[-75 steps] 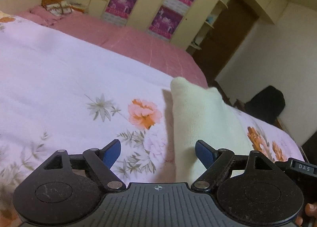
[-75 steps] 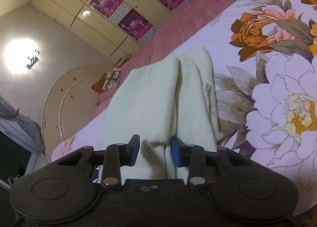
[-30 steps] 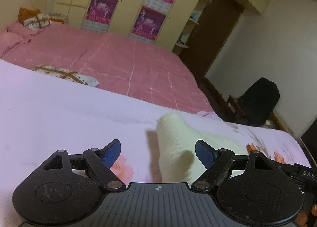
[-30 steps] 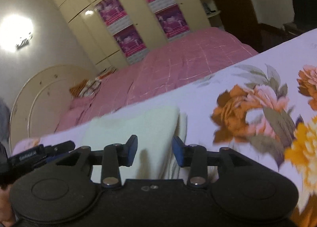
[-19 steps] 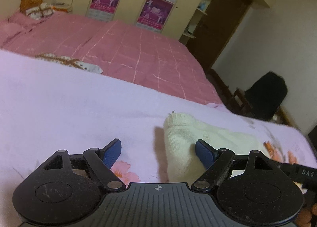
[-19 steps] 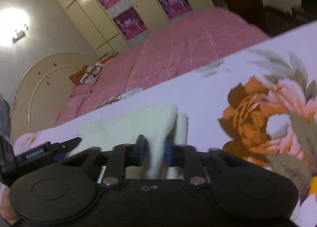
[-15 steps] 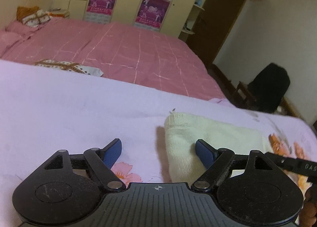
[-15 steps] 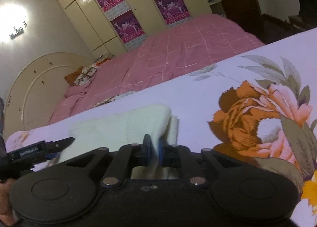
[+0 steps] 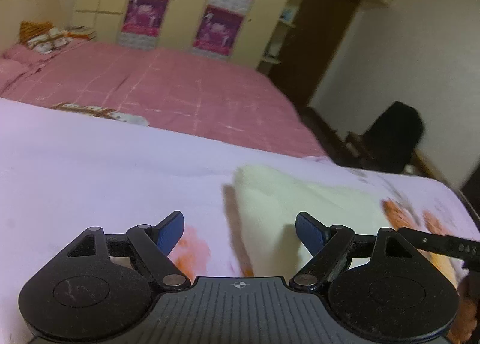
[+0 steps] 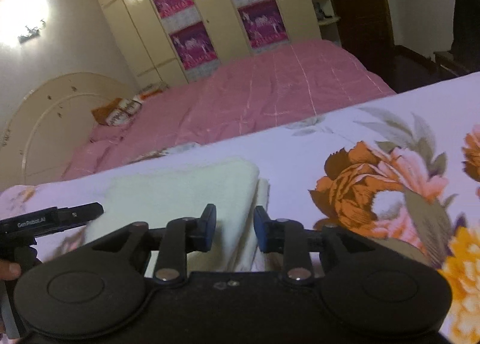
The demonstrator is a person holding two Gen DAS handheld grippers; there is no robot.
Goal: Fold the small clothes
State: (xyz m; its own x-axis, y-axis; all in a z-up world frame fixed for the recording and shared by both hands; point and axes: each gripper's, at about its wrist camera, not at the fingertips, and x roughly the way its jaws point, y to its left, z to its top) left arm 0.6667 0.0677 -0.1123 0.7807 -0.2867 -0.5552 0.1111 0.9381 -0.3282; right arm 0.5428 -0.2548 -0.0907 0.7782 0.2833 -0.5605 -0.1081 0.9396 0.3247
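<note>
Both grippers tilt downward over the bed [image 9: 90,170]. Left gripper [image 9: 239,228] fingers spread wide; right gripper [image 10: 235,228] fingers have just been opening, straddling the folded cream garment's [image 10: 186,191] near-right edge.

garment [image 10: 186,191]: cream | sheet [image 10: 300,146]: lilac, orange floral | bedspread [image 9: 180,95]: pink check

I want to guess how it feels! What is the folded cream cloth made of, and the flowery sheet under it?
The cream cloth looks like soft, fuzzy knit or fleece: its surface is matte, thick and a little fluffy at the edges. The flowery sheet looks like thin, smooth woven fabric, maybe cotton: it lies flat with printed flowers. The blur leaves both uncertain.
</note>
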